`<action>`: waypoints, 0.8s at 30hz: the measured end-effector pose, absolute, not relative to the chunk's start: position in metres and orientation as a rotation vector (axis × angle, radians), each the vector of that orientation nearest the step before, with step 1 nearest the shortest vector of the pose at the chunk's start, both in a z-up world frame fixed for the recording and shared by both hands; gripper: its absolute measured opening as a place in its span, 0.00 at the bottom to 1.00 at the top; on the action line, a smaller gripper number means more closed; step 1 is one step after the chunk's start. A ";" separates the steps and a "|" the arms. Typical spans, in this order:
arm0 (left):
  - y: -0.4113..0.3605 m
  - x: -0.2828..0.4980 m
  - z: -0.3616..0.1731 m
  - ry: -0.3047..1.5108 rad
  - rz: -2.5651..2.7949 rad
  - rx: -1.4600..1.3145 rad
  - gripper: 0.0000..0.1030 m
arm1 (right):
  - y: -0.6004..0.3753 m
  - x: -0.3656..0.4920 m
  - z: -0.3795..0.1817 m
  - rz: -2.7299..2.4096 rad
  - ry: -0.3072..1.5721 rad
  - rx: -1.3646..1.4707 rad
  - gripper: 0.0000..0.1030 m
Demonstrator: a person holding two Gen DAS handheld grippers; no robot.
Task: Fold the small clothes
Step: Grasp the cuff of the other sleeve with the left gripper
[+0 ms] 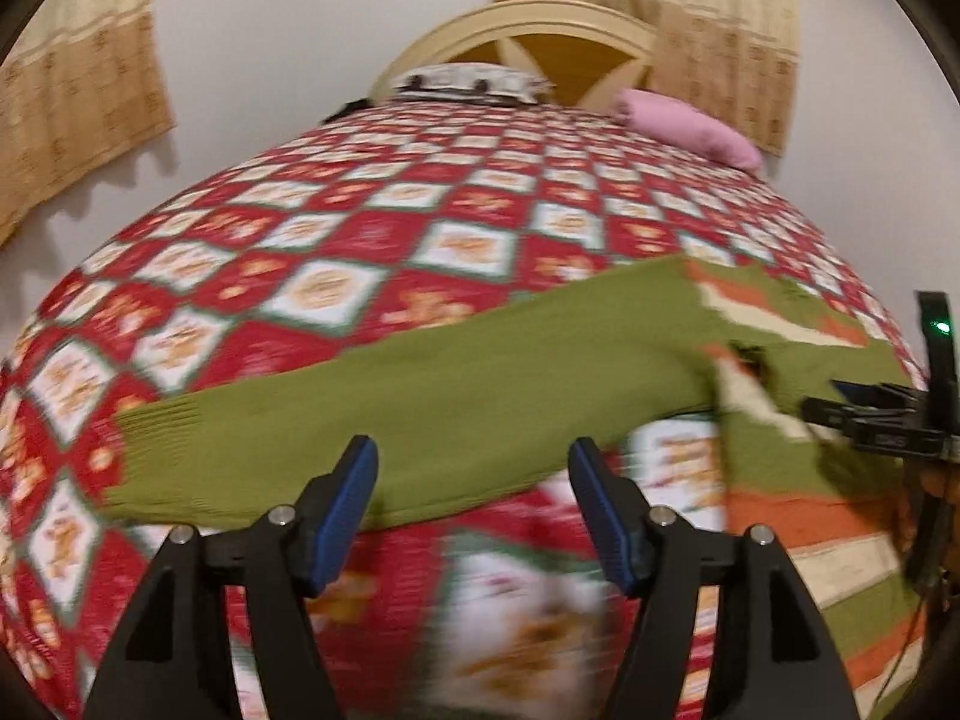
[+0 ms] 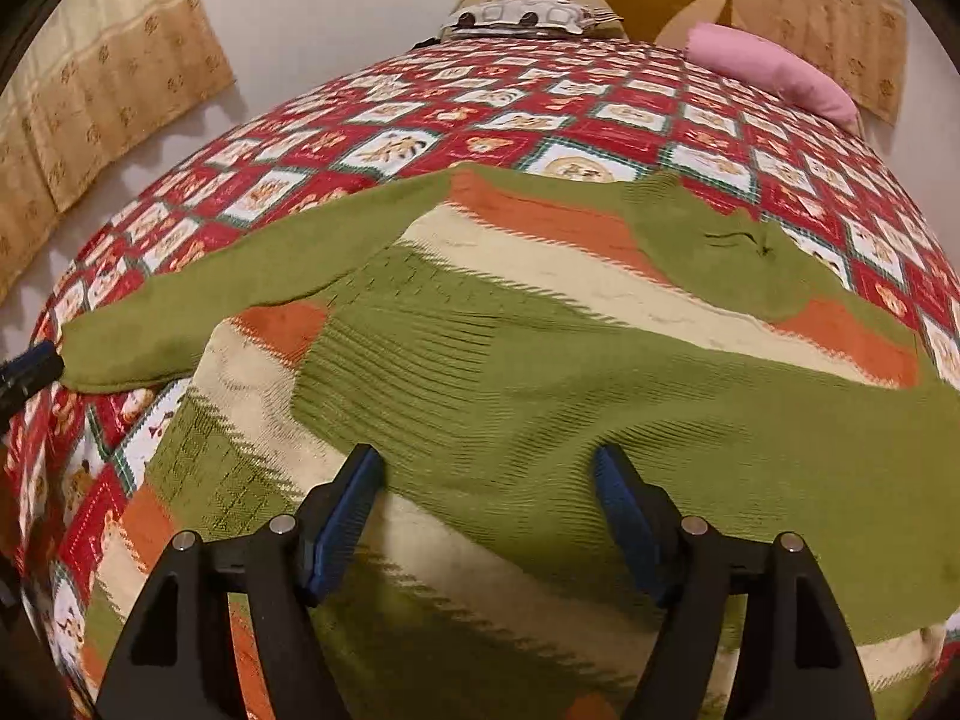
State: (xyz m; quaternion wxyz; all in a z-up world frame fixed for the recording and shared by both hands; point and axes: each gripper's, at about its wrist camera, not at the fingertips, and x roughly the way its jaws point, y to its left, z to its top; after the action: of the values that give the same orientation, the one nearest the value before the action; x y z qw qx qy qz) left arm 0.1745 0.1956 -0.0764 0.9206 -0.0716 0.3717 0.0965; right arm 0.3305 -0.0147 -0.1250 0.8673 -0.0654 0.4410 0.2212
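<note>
Bedspread (image 1: pixel 336 240), red-checked, meets headboard (image 1: pixel 540 30), curtains (image 1: pixel 78 114).

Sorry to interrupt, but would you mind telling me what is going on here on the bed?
A person with a hand-held gripper in each hand is folding a green striped sweater spread on the patterned bedspread. One sleeve lies folded across the body; the other sleeve stretches out sideways. The left hand-held gripper and the right hand-held gripper both stand open over the sweater, gripping nothing.
</note>
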 end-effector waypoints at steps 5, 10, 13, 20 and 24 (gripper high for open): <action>0.235 0.161 -0.084 0.772 0.295 -0.179 0.67 | -0.008 0.330 -0.126 0.466 0.921 -0.147 0.74; 0.270 0.150 -0.097 0.809 0.420 -0.197 0.67 | -0.004 0.324 -0.130 0.445 0.889 -0.187 0.76; 0.289 0.141 -0.100 0.813 0.459 -0.230 0.71 | -0.004 0.322 -0.132 0.441 0.875 -0.186 0.77; 0.311 0.138 -0.107 0.818 0.510 -0.325 0.73 | -0.005 0.319 -0.133 0.429 0.848 -0.189 0.77; 0.324 0.140 -0.109 0.804 0.571 -0.362 0.73 | -0.005 0.318 -0.133 0.427 0.843 -0.190 0.77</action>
State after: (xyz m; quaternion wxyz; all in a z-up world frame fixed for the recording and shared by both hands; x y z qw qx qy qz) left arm 0.1398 0.3243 -0.1095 0.8652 -0.1727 0.3839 0.2725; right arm 0.3177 -0.0049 -0.1332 0.8862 -0.0912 0.4053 0.2052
